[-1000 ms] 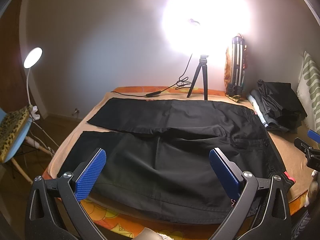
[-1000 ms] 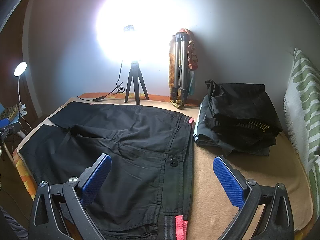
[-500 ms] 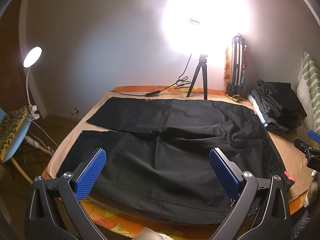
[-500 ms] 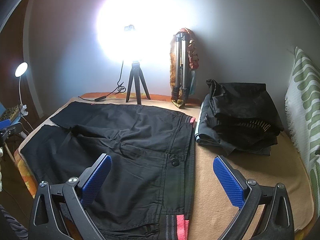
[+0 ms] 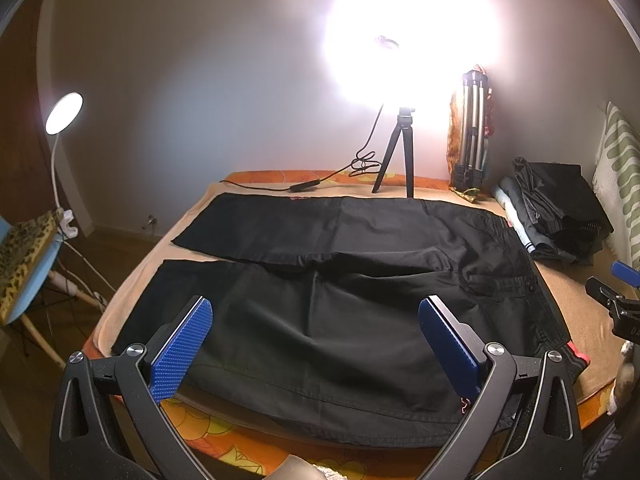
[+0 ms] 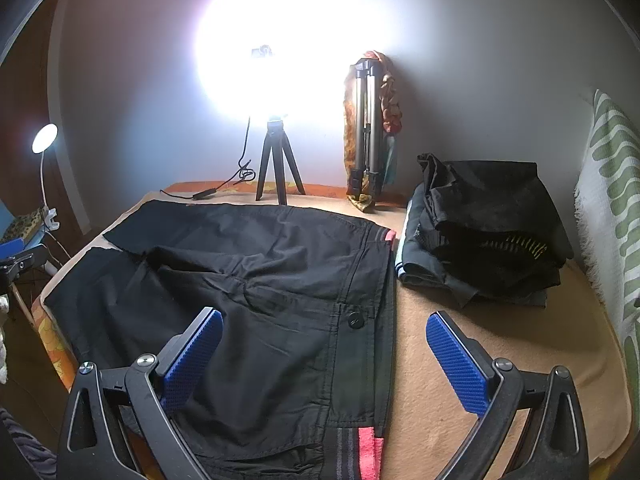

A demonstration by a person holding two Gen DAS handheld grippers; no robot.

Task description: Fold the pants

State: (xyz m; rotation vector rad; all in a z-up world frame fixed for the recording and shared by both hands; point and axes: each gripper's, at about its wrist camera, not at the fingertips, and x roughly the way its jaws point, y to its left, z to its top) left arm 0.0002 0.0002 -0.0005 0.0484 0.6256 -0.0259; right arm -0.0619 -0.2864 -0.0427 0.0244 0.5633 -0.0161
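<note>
Left wrist view: my left hand-held gripper (image 5: 316, 344) is spread wide, blue pads (image 5: 182, 350) empty, held above the near leg of the black pants (image 5: 340, 280) without touching the cloth. The pants lie flat and unfolded on the bed (image 5: 580, 312), both legs running toward the left, waistband to the right. My right hand-held gripper (image 5: 618, 292) shows partly at the right edge of this view.

Right wrist view: my right hand-held gripper (image 6: 324, 356) is likewise spread wide and holds nothing; it hangs over the waistband end, where a button (image 6: 355, 321) and a red-striped band (image 6: 366, 452) show. A pile of dark folded clothes (image 6: 492, 236) sits on the bed just beside the waistband. At the far edge stand a small tripod (image 6: 278, 168) under a bright lamp (image 6: 276, 44) and a folded tripod (image 6: 366, 128) against the wall. A desk lamp (image 6: 44, 140) stands left of the bed.
</note>
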